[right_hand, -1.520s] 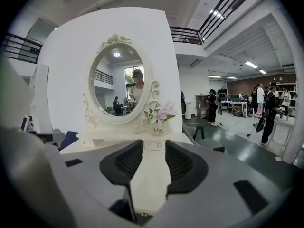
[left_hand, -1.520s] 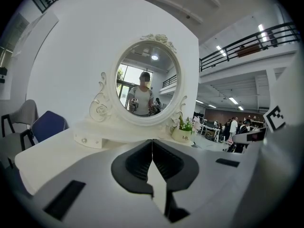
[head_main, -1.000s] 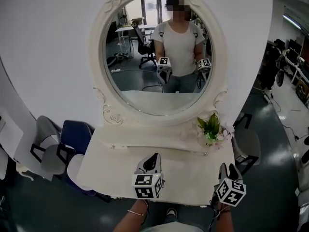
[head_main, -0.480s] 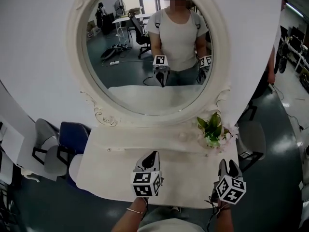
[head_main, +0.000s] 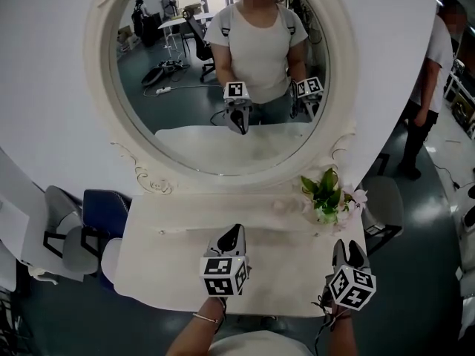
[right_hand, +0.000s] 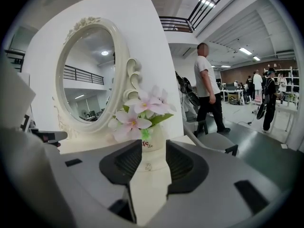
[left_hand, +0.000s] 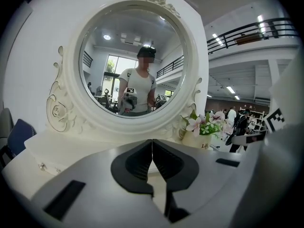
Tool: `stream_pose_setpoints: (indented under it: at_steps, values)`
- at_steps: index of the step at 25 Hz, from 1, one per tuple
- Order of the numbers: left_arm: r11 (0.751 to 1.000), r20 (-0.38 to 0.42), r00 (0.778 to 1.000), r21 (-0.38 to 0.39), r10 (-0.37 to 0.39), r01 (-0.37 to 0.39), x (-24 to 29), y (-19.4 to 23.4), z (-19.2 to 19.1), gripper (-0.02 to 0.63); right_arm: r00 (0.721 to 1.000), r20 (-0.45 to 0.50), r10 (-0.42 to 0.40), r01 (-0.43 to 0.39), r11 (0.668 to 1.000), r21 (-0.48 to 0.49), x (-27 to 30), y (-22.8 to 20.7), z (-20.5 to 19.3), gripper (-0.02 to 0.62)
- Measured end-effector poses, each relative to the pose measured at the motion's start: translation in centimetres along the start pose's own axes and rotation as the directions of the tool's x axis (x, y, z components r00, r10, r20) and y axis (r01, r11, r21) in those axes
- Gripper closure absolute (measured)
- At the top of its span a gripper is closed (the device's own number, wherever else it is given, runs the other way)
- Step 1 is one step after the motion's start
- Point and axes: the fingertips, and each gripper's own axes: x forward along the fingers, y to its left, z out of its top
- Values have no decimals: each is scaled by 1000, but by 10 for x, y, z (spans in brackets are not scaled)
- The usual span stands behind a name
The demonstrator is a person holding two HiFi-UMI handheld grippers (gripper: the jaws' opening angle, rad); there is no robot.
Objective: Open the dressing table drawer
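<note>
Over dressing table (head_main: pixel 286 273), left claw (head_main: pixel 236 233) pressed together, right claw (head_main: pixel 347 246) narrowly parted, empty; both unmoved

One word could be read, and it stood on the white flower pot (left_hand: pixel 195 140) at the two o'clock corner of the tabletop (head_main: pixel 282 269), about five o'clock from the mirror (left_hand: pixel 135 63). In the left gripper view it read "Life" in dark cursive. In the right gripper view the same pot (right_hand: pixel 153 153) showed only "fe" and, just below, a smaller "ife", with the first letters out of sight. Nothing else was legible.
</note>
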Motion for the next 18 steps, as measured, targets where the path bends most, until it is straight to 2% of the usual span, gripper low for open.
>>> stream_pose_setpoints:
  at_steps: [7,18]
  values:
    - [1000,2,1000,-13,-1,1,0,5,-2,586,1000,-9,8,-9,998,-69,4,12,-3,426]
    - [999,-54,998,-28,-17,16,12,3,-25,586,997,-65,30,-35,997,-74,16,23,-19,425]
